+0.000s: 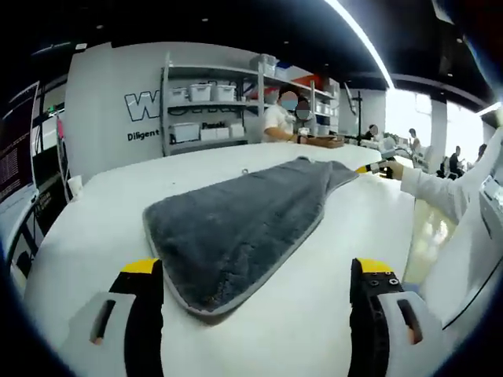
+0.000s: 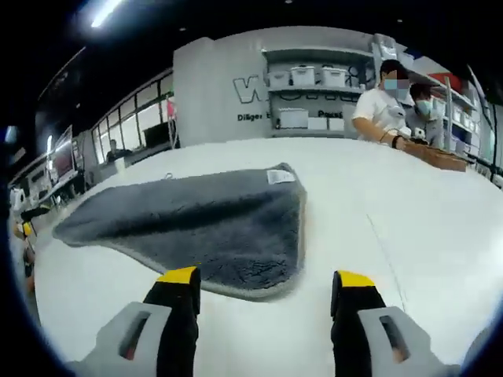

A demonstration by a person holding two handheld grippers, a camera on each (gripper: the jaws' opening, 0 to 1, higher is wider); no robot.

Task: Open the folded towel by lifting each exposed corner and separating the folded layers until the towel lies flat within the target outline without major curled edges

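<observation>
Both hand-held grippers, left (image 1: 255, 287) and right (image 2: 265, 294), gape wide and empty just short of the grey towel (image 1: 240, 224), which lies on the white table (image 1: 102, 212), its long axis running between them.

Storage bins (image 2: 318, 76) are stacked on a metal shelving unit (image 1: 206, 102) at the far wall, where two people (image 2: 397, 106) are seen standing.
</observation>
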